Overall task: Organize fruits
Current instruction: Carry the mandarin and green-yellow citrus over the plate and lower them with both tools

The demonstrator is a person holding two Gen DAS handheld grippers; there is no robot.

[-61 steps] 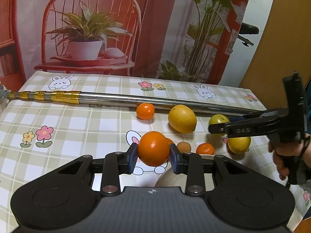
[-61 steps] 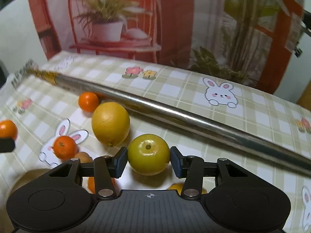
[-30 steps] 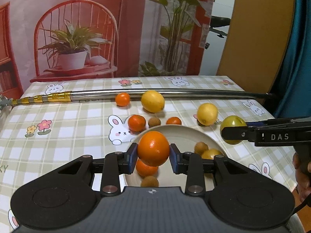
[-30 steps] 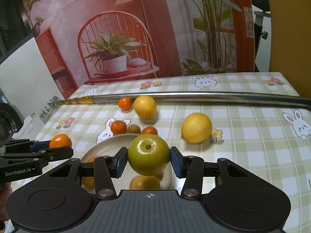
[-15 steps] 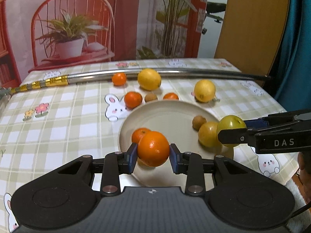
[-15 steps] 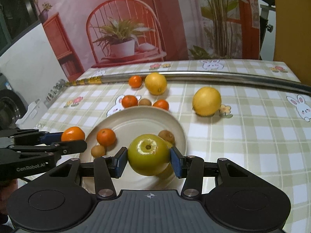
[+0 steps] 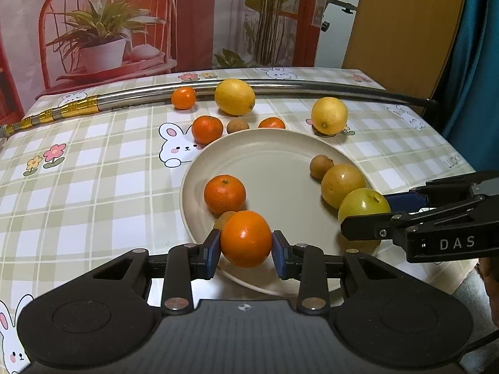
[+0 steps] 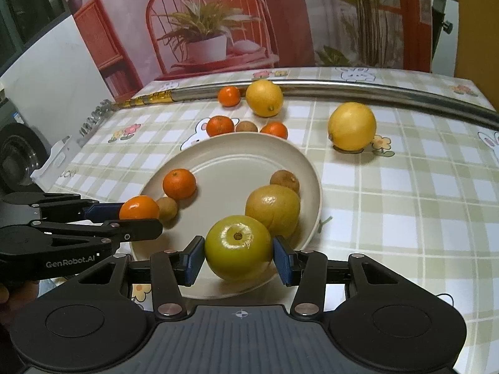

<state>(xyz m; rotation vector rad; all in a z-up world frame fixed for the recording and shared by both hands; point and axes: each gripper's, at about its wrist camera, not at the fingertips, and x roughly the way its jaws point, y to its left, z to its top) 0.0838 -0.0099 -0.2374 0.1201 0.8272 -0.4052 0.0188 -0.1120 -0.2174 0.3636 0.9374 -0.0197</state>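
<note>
My left gripper [image 7: 246, 251] is shut on an orange [image 7: 246, 238], held low over the near left part of a beige plate [image 7: 274, 155]. In the right wrist view my right gripper [image 8: 238, 260] is shut on a yellow-green apple [image 8: 238, 251] over the plate's near rim [image 8: 230, 143]. The plate holds a tangerine [image 7: 224, 194], a yellow-orange fruit [image 7: 342, 184] and two small brown fruits [image 7: 321, 166]. Each gripper shows in the other's view: the right one [image 7: 358, 218] with the apple [image 7: 363, 207], the left one [image 8: 140, 218] with the orange [image 8: 138, 207].
Beyond the plate on the checked tablecloth lie two lemons [image 7: 234, 96] [image 7: 329, 115], three tangerines [image 7: 207, 129] and a small brown fruit [image 7: 237, 127]. A long metal pole [image 7: 280, 88] crosses the back of the table. A person's hand shows at the right edge [image 7: 489, 277].
Both grippers have come down and closer to the plate with their fruit still held. The plate now looms larger in both views, and the held fruits hang just over it.
</note>
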